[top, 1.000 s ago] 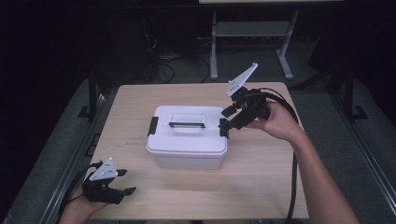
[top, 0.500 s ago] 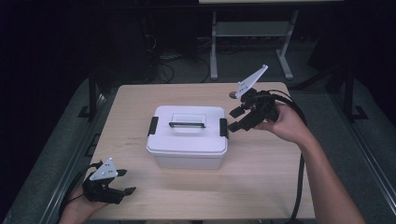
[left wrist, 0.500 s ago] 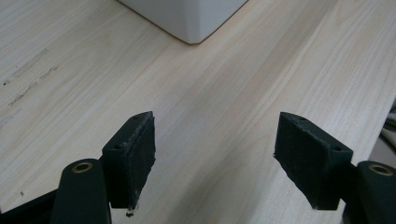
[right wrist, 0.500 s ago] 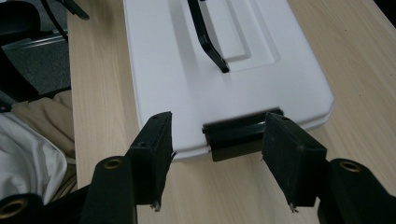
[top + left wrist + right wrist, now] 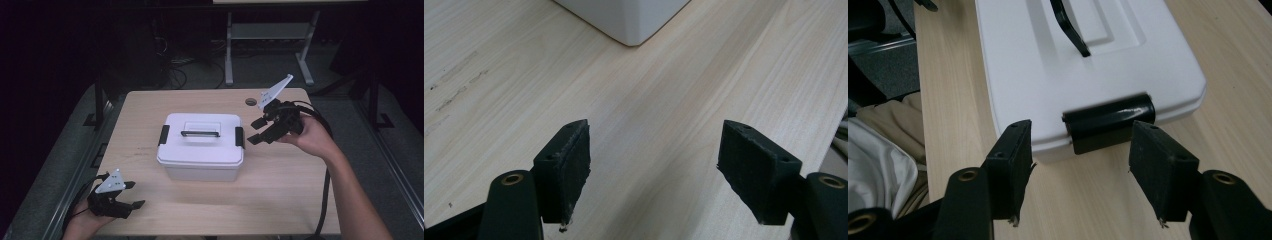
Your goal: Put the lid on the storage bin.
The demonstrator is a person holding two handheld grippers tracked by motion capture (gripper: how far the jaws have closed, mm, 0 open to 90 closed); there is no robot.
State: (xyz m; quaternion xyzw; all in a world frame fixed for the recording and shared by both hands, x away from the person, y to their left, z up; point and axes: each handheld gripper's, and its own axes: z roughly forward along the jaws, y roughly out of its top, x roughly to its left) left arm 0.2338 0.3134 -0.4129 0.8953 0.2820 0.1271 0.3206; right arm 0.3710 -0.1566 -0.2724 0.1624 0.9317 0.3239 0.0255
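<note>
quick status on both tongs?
Left tongs: open, empty, over the light wooden table.
Right tongs: open, holding nothing, lined up on the white plastic box's black side latch.

Two black claws, each topped by a pale grey three-cornered plate: left claw (image 5: pixel 129 196), right claw (image 5: pixel 256 131). Flat rectangular jaw pads, scuffed and frayed along the edges, bolted to black arms with brass-ringed screw holes. Black cable (image 5: pixel 325 200) trailing from the right claw. Bare forearms, no sleeves.
</note>
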